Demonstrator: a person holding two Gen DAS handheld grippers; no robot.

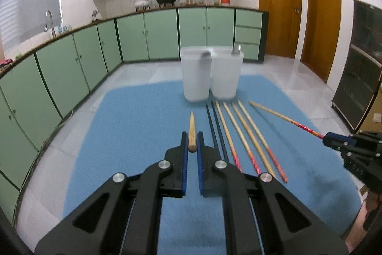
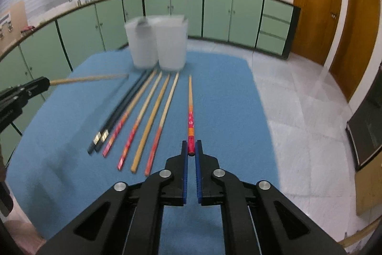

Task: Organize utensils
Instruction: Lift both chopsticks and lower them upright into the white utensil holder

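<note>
Now my left fingers (image 1: 192, 143) are shut tight on the fat end of a plain wooden chopstick (image 1: 192, 130), and my right fingers (image 2: 191, 149) are shut on a chopstick with a red end (image 2: 190, 111). I think I am picking both up. Next, each must tip into a white cup (image 1: 196, 74) at the back of the blue tabletop (image 1: 133, 126). I count two cups, and six chopsticks (image 2: 143, 116) lying in a row.

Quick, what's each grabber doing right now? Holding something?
Left gripper: closed on a plain wooden chopstick.
Right gripper: closed on a chopstick with a red patterned end.
</note>
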